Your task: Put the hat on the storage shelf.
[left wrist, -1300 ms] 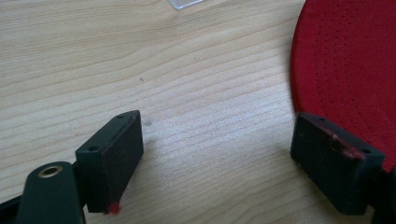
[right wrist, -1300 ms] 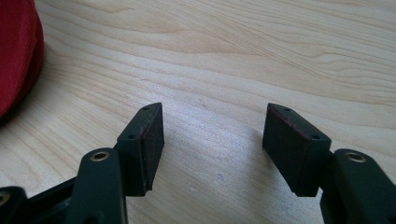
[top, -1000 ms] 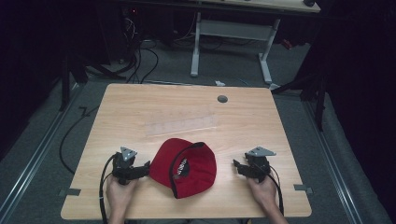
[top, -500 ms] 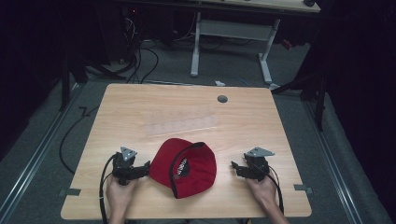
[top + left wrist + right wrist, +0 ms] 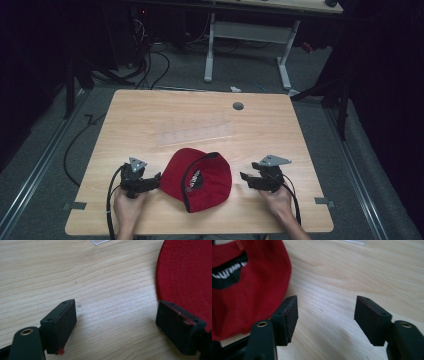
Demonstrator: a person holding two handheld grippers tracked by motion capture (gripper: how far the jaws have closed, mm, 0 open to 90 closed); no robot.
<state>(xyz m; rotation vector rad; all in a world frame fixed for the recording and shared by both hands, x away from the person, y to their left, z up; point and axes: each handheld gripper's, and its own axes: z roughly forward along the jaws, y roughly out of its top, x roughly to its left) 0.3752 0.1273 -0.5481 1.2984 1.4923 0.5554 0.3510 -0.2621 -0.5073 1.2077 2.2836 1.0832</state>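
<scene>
A red baseball cap (image 5: pixel 200 176) lies upside down near the front middle of the wooden table (image 5: pixel 150 115), its dark inner band with white lettering facing up. My left gripper (image 5: pixel 155 180) rests open on the table just left of the cap; in the left gripper view the cap (image 5: pixel 186 277) lies past the right jaw, with bare wood between the jaws. My right gripper (image 5: pixel 245 178) stands open a little right of the cap. The right gripper view has the cap (image 5: pixel 242 292) at its left, beside the left jaw, and nothing between the jaws.
A clear plastic strip (image 5: pixel 195 134) lies flat across the table's middle, behind the cap. A round grey cable hole (image 5: pixel 238 106) sits near the far edge. Cables and a white desk frame (image 5: pixel 247 47) are on the floor beyond.
The right gripper has shifted slightly left toward the cap. The left gripper and the cap have stayed put.
</scene>
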